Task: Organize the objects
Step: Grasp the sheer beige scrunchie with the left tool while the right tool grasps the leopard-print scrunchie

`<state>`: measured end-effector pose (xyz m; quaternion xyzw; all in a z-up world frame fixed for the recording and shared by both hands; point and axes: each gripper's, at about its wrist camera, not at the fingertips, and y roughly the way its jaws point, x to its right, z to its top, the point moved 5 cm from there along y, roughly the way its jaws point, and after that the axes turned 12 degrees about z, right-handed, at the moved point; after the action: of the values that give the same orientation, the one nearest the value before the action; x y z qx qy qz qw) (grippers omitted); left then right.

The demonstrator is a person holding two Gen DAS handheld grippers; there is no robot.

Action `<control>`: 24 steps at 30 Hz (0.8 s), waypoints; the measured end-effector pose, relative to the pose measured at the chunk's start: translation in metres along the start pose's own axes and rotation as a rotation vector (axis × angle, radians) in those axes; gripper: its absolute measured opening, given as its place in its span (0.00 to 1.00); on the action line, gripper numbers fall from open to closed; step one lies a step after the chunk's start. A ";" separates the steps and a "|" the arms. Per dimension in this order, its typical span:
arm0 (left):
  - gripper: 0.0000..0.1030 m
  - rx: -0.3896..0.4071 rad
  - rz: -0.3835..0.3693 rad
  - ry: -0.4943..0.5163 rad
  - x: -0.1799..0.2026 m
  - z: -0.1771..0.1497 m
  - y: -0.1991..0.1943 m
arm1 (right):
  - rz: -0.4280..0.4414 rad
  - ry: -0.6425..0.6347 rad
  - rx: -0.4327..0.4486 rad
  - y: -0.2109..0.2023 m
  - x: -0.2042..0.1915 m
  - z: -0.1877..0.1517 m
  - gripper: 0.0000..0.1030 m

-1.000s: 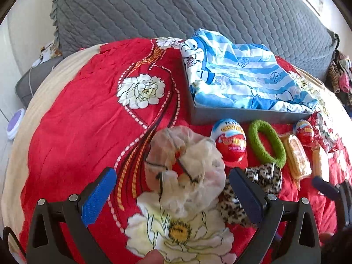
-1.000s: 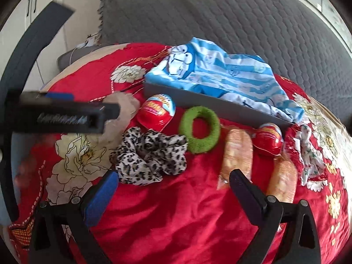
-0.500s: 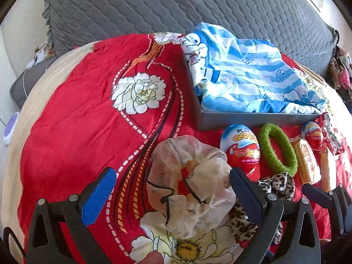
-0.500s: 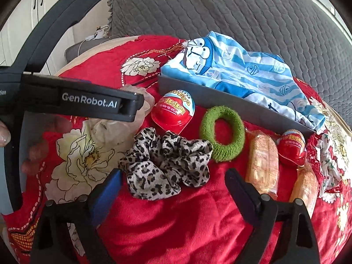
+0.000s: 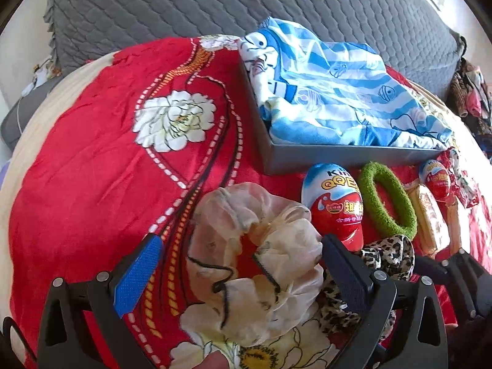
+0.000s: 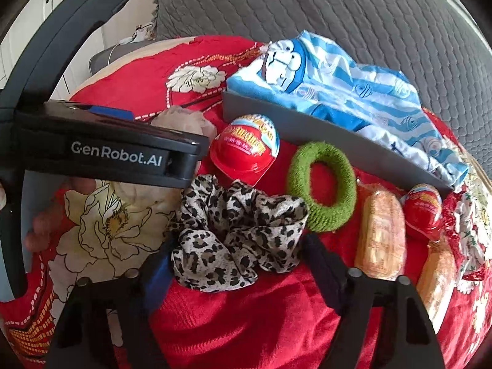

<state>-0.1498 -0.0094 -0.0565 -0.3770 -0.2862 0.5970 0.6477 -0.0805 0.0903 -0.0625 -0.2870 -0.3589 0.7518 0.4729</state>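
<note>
Right claw [image 6: 236, 264] closing around leopard scrunchie [image 6: 236, 233], pads not pressing; left claw [image 5: 240, 264] wide, straddled cream scrunchie [image 5: 255, 261].

We see the scene from two fisheye cameras, each on a gripper, both looking steeply down and forward, very near the red floral blanket [image 5: 92, 166]. The left view stands close above the cream scrunchie [image 5: 255, 264], the right view above the leopard scrunchie [image 6: 236, 230]. Both views share the grey tray [image 5: 338, 158], the big egg [image 6: 246, 150] and the green ring [image 5: 387, 200]
</note>
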 end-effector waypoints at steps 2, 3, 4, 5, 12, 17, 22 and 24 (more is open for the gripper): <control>0.99 -0.010 -0.013 -0.004 0.001 -0.002 0.003 | 0.008 0.006 -0.013 0.002 0.001 -0.002 0.70; 0.99 -0.012 -0.019 -0.006 0.001 -0.002 0.003 | 0.011 0.009 -0.017 0.003 0.001 -0.003 0.69; 0.99 -0.010 -0.021 -0.005 0.001 -0.003 0.004 | 0.016 0.011 -0.021 0.003 0.002 -0.003 0.68; 0.98 -0.005 -0.018 -0.001 0.001 -0.004 0.004 | 0.020 0.013 -0.023 0.004 0.002 -0.003 0.65; 0.66 0.001 -0.039 -0.012 -0.006 -0.007 0.002 | 0.074 0.016 -0.041 0.006 0.001 -0.001 0.33; 0.42 0.007 -0.043 0.013 -0.003 -0.008 -0.001 | 0.104 0.023 -0.051 0.006 0.000 -0.001 0.21; 0.24 0.010 -0.064 0.025 0.000 -0.008 -0.005 | 0.123 0.050 -0.046 0.004 0.003 -0.001 0.16; 0.19 0.012 -0.076 0.031 0.002 -0.009 -0.007 | 0.130 0.054 -0.046 0.003 0.003 -0.001 0.14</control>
<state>-0.1378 -0.0084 -0.0562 -0.3712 -0.2865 0.5677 0.6766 -0.0823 0.0920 -0.0662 -0.3408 -0.3439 0.7645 0.4257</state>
